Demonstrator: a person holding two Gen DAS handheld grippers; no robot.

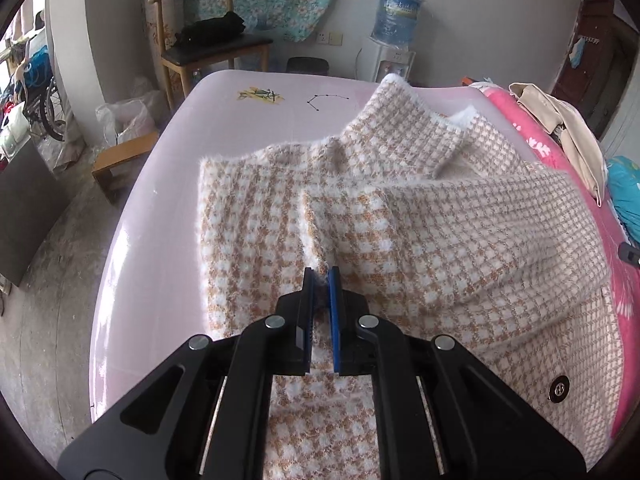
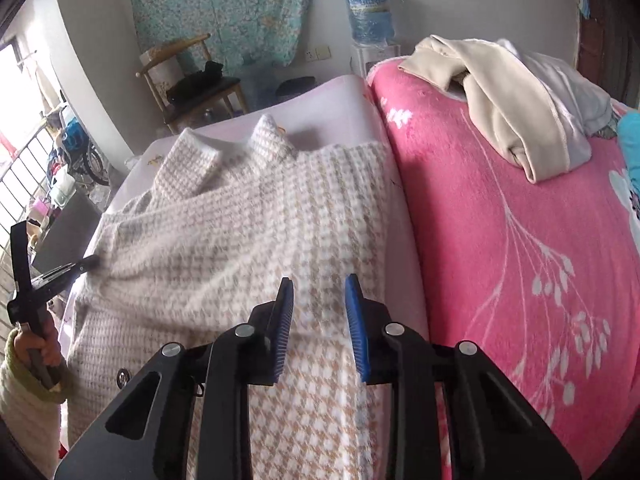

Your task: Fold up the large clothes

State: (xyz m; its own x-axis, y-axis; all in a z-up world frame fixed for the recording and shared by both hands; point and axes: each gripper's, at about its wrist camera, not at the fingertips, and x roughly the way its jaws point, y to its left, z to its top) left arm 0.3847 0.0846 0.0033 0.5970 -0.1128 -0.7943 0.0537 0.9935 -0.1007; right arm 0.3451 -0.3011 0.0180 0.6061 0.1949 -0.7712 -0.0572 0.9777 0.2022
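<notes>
A fuzzy tan-and-white houndstooth coat (image 1: 400, 208) lies spread on a pale pink sheet (image 1: 168, 200), collar at the far end. One sleeve is folded across the body. My left gripper (image 1: 321, 276) is shut on the cuff edge of that sleeve (image 1: 352, 216), holding it over the coat's body. In the right wrist view the same coat (image 2: 248, 216) fills the middle. My right gripper (image 2: 318, 284) is open and empty just above the coat's right side. The left gripper (image 2: 86, 262) shows at the far left, held by a hand.
A pink floral blanket (image 2: 500, 208) covers the bed to the right, with a pile of beige and white clothes (image 2: 520, 100) on it. A wooden chair (image 1: 208, 44), a water dispenser (image 1: 394, 28) and plastic bags (image 1: 124, 116) stand beyond the sheet's far edge.
</notes>
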